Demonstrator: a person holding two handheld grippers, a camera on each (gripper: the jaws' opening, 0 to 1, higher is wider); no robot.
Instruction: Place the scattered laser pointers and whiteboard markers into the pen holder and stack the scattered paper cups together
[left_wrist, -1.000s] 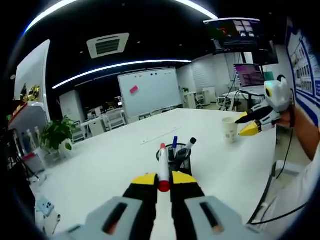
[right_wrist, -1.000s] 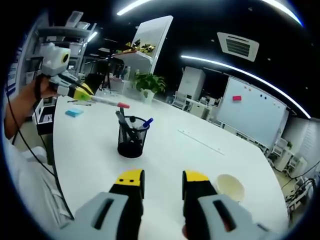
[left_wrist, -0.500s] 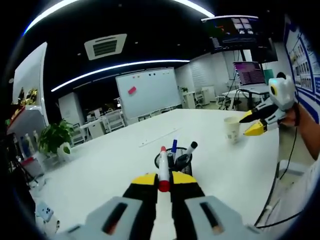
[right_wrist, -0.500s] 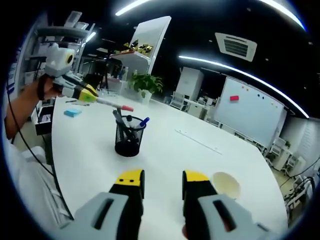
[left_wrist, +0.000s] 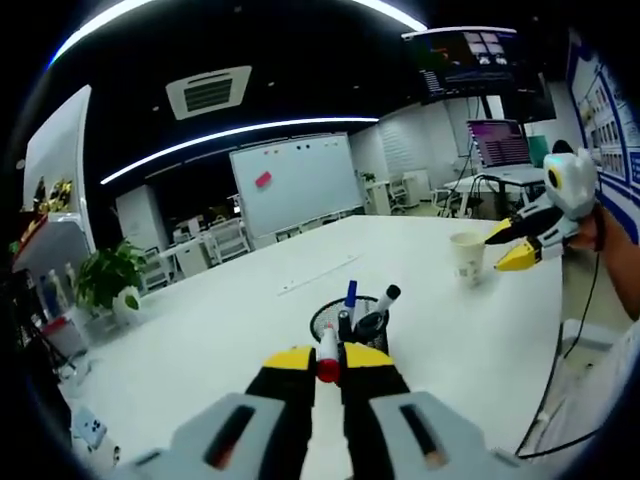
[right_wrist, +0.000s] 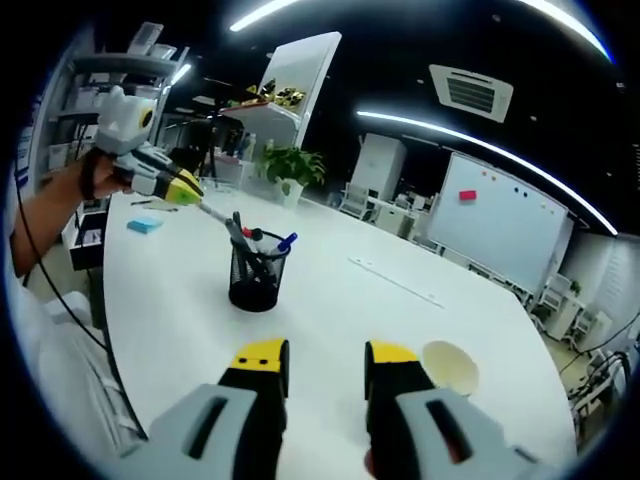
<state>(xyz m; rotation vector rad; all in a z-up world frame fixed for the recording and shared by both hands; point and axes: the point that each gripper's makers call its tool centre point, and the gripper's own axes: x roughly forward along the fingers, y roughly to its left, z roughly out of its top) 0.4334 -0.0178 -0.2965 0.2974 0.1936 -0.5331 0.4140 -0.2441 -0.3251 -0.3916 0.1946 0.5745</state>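
White counter (right_wrist: 340, 300). On it: black mesh pen holder (right_wrist: 254, 281) at 10 o'clock of centre in the right gripper view, paper cup (right_wrist: 449, 367) at 4 o'clock, blue pad (right_wrist: 146, 225) at 9 o'clock.

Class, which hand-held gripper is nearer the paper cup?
Right. The right hand-held gripper is open just beside the paper cup; the left hand-held gripper is across the table at the pen holder, holding a marker.
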